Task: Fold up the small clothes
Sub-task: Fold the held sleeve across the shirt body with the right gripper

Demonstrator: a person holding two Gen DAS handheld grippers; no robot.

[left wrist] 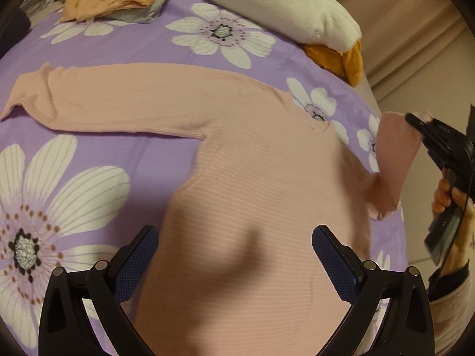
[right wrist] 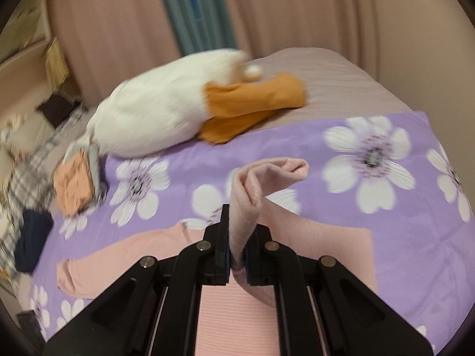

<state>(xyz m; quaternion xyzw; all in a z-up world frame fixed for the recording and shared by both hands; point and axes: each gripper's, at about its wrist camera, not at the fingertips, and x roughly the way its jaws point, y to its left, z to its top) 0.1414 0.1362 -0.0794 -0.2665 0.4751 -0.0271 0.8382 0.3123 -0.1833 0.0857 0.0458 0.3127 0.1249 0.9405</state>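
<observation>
The pink sweater lies flat on the floral bedspread, body running toward the left gripper, whose jaws gape with nothing between them above the hem. The right gripper is clenched on 1 sleeve, lifted off the bed beside the body (likely to fold inward). The other sleeve stretches away flat. The hem is cut off from view.

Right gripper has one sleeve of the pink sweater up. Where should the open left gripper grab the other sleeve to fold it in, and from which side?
Grip the flat sleeve at its cuff, the free end lying on the purple floral sheet. The left gripper should come down from above, jaws straddling the cuff edge: the sleeve lies straight and flat, so the cuff probably lifts cleanly and swings over the sweater body.
</observation>
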